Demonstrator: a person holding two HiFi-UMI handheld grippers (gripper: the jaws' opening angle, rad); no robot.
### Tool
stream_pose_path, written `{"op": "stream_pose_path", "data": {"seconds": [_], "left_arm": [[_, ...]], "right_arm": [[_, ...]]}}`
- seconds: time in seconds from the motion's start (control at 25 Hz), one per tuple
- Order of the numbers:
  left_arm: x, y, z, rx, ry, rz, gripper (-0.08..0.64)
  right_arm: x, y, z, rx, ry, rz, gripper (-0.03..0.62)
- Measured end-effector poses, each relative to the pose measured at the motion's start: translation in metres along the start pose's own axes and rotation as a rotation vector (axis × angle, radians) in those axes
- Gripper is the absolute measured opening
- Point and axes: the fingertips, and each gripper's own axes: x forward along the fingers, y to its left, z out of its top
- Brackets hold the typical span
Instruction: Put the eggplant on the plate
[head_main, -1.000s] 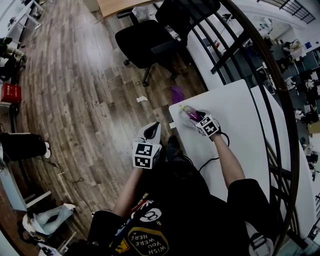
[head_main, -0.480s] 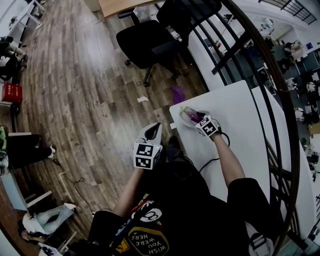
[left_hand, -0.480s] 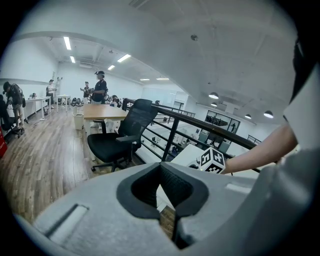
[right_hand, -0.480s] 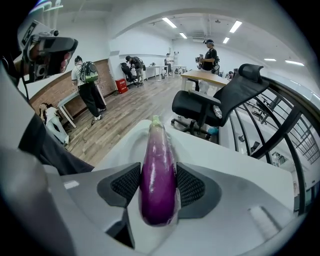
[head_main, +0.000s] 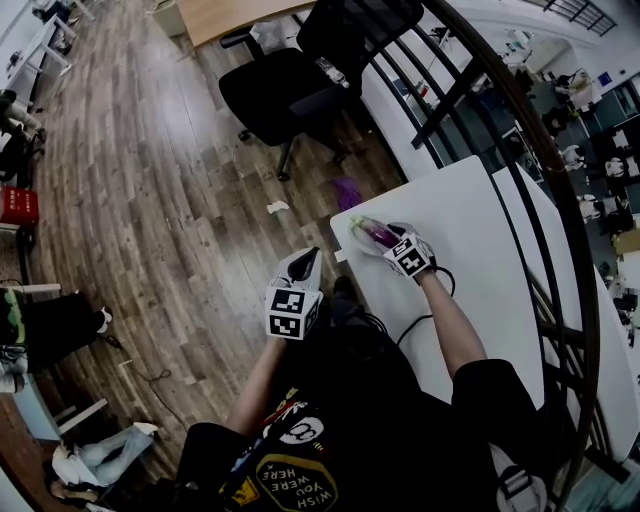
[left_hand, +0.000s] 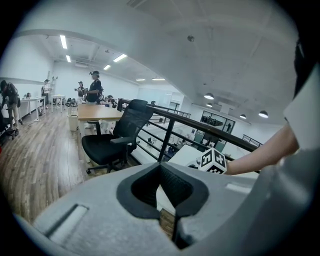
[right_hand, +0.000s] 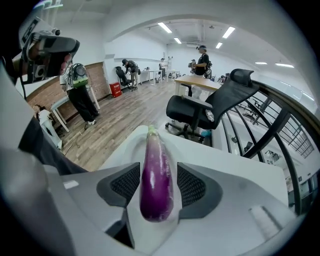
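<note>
Right gripper (right_hand: 159, 171) is clamped on the eggplant (right_hand: 157, 182), held over the plate (head_main: 357, 238) at the white table's (head_main: 485, 265) corner. Left gripper (head_main: 303, 268) is off the table, its jaws closed and empty.

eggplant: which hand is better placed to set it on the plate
Right. The right tool has the eggplant between its jaws, over the plate at the table corner. The left tool is shut, empty and off the table.
</note>
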Motion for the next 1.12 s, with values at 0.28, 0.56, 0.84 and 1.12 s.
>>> {"op": "stream_pose_path", "data": {"seconds": [0.28,0.56,0.84,1.12], "left_arm": [[0.015,-0.022,0.014,0.041,-0.024,-0.082,0.005],[0.014,-0.05,0.055,0.127,-0.129,-0.129,0.005],[0.003,-0.096,0.075,0.187,-0.199,-0.216,0.005],[-0.003,-0.115,0.068,0.227,-0.172,-0.248,0.005]], "right_arm": [[-0.076,0.001,0.028,0.198,-0.265,-0.122,0.197],[-0.211,0.025,0.058,0.493,-0.652,-0.3,0.063],[-0.287,0.051,0.056,0.535,-0.76,-0.433,0.003],[-0.308,0.053,0.05,0.55,-0.753,-0.478,0.002]]}}
